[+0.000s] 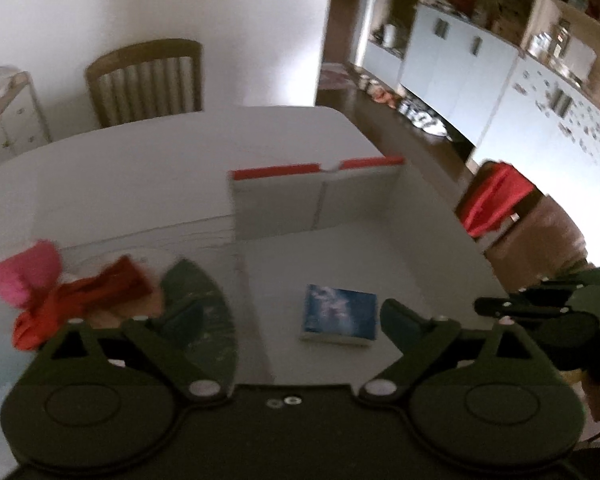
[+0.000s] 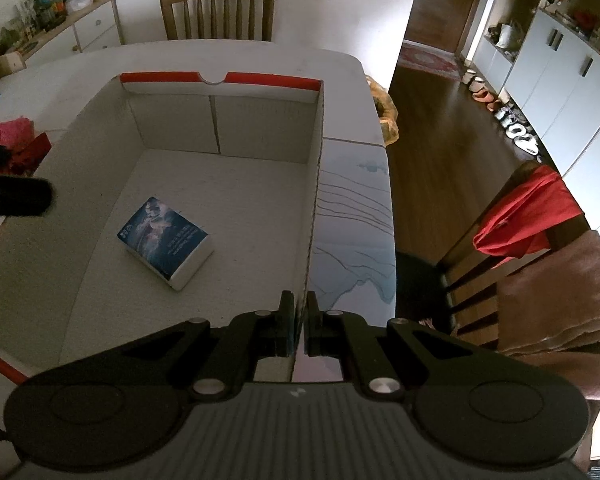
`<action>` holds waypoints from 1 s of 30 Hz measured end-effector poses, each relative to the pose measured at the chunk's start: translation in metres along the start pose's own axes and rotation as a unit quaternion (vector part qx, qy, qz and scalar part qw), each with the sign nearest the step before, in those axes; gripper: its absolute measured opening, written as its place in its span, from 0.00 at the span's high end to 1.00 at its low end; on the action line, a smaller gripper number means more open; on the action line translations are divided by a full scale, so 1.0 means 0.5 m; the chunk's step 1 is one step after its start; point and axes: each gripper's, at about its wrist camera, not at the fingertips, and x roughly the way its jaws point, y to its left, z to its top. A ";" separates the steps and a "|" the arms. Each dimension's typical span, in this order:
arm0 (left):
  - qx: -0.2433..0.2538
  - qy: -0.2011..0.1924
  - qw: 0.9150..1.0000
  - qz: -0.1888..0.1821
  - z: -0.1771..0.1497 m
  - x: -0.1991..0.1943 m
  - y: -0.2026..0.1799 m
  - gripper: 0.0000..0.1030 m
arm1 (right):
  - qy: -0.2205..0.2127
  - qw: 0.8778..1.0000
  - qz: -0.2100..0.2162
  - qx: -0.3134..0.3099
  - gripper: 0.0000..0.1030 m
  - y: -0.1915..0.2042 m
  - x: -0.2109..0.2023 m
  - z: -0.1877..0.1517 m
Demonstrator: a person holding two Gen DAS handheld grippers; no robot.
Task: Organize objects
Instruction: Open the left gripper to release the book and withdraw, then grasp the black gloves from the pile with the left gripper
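Right wrist view has the white table (image 2: 260,50) carrying a big open cardboard box (image 2: 228,120) with a red top edge, and my right gripper (image 2: 299,320) is clenched on the box's right wall near the front corner. Lying flat on the box floor is a blue-covered book (image 2: 165,237), while red and pink cloth (image 1: 60,292) sits on the table just outside the left wall. My left gripper (image 1: 292,316) hangs over the box released, nothing between its fingers.
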 end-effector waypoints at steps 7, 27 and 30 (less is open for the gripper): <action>-0.056 -0.005 0.997 0.046 -0.026 -0.037 0.105 0.01 | 0.002 1.000 -0.003 0.004 0.96 0.003 -0.001 0.004; -0.157 0.081 0.973 0.147 -0.181 0.002 0.313 0.01 | 0.009 1.000 -0.020 0.001 0.96 0.012 0.000 0.009; -0.153 0.088 0.973 0.148 -0.195 0.010 0.310 0.02 | 0.009 1.000 -0.022 0.000 0.96 0.014 0.001 0.009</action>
